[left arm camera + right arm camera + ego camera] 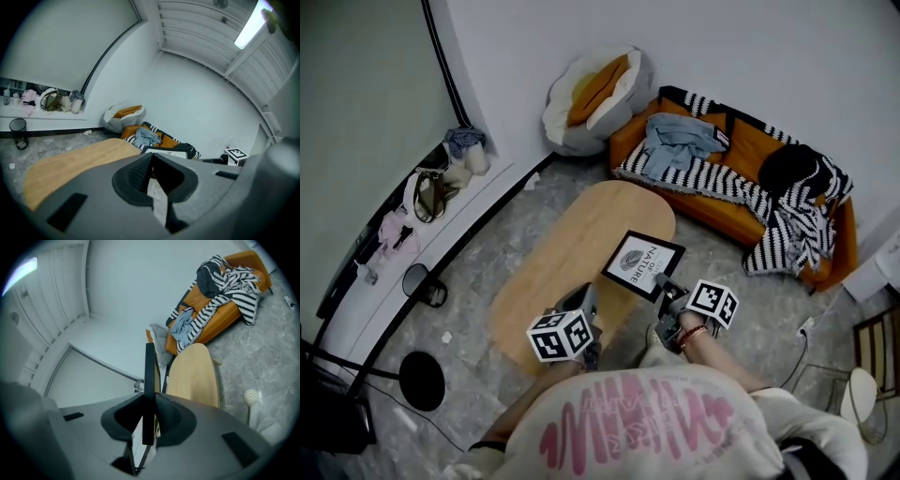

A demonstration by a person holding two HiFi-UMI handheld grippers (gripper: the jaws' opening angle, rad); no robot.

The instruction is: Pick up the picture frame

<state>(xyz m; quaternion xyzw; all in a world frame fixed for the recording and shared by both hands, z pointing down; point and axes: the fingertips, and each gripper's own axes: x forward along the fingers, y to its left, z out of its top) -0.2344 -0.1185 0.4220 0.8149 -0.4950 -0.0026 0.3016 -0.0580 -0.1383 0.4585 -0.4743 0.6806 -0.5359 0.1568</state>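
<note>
Right gripper point(148, 404) fingers clamped on the frame's point(642, 264) near edge, apparently to hold it raised above the tabletop point(572, 239), picture centre. Left gripper point(151, 157) fingers closed, empty, spare.

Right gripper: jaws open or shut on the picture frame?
Shut on it. The right gripper presses both jaws against the picture frame, seen edge-on between them, with no gap.

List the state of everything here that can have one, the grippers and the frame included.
Black rectangular picture frame: clamped by one edge, printed face up.
Right gripper: shut on the frame's edge.
Left gripper: shut, nothing between its jaws.
Orange sofa: draped with a black-and-white striped blanket.
</note>
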